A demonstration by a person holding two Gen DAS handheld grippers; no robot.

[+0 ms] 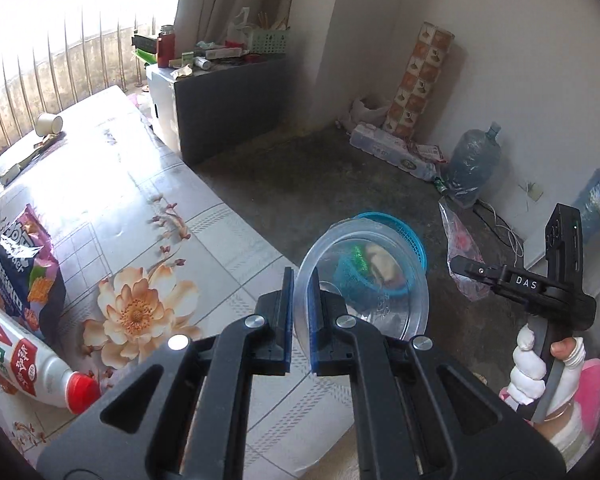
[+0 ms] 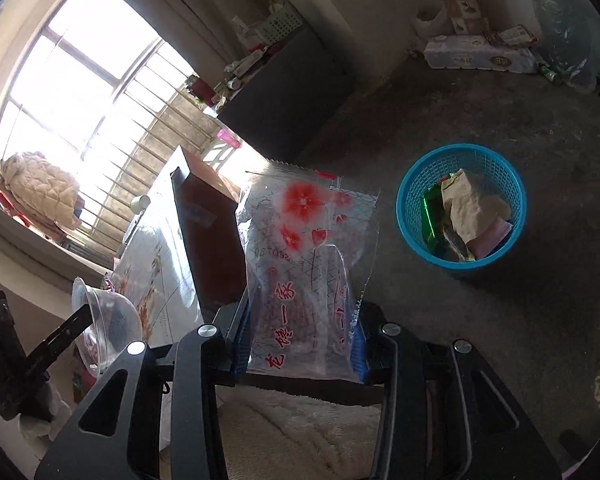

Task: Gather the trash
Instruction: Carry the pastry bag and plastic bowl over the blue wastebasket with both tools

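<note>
The left gripper (image 1: 300, 316) is clamped on the rim of a round see-through plastic bowl (image 1: 364, 276). One blue pad sits outside the rim and one sits inside. The bowl is tipped on its side and held up past the edge of the worktop with the flower-print cover (image 1: 148, 208). Through the bowl you can see the blue plastic mesh basket (image 2: 460, 204) down on the grey floor (image 2: 500, 112).

The right gripper (image 2: 300, 344) is clamped on a see-through plastic bag with red flowers and red writing (image 2: 308, 256). The bag stands up between the two blue pads. In the right wrist view the basket is at 2 o'clock from the bag, well apart from it. The basket holds a crumpled tan paper (image 2: 472, 204) and a shiny green wrapper (image 2: 430, 216).

On the worktop, at 9 o'clock in the left wrist view, lie a purple snack bag (image 1: 28, 268) and a white plastic bottle with a red cap (image 1: 32, 364) on its side. The bottle is just beside the snack bag. Far back at 10 o'clock a small white paper cup (image 1: 49, 124) lies tipped over.

A big blue water jug (image 1: 474, 164) stands by the wall at 2 o'clock in the left wrist view.
</note>
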